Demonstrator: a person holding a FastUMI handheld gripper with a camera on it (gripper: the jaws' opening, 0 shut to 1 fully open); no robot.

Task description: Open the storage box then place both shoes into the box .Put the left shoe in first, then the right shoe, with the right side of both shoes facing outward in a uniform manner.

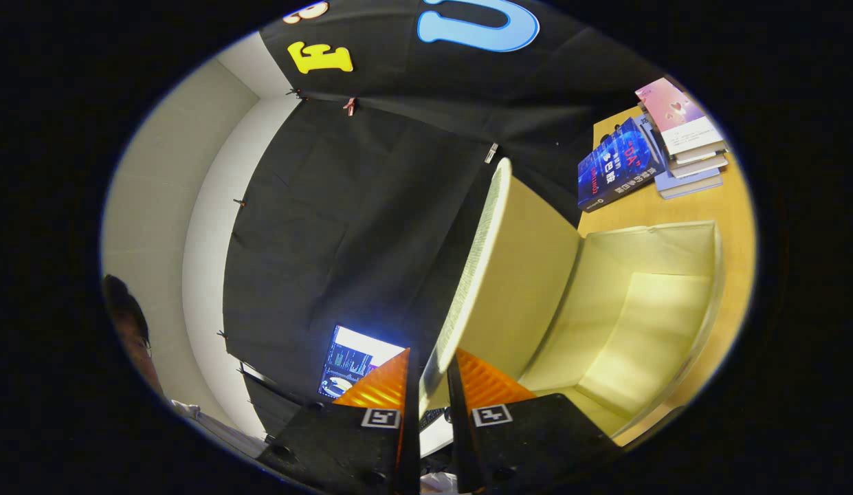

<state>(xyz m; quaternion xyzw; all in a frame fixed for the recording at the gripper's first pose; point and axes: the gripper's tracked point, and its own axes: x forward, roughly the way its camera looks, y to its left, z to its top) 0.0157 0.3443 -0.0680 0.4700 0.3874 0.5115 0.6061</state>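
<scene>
The gripper (433,375) pinches the raised lid (498,275) of the pale storage box (646,309) — jaws narrow, both fingers pressed on the lid's edge. The box lies open on the wooden worktop (732,206), just right of the fingers — a stack of books (649,148) sits beyond it, against the black cloth wall (357,206).

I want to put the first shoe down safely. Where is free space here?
The open storage box is bare inside. A bare strip of table runs between the box and the stacked books. It is crowded at the lid, whose edge the gripper pinches.
</scene>
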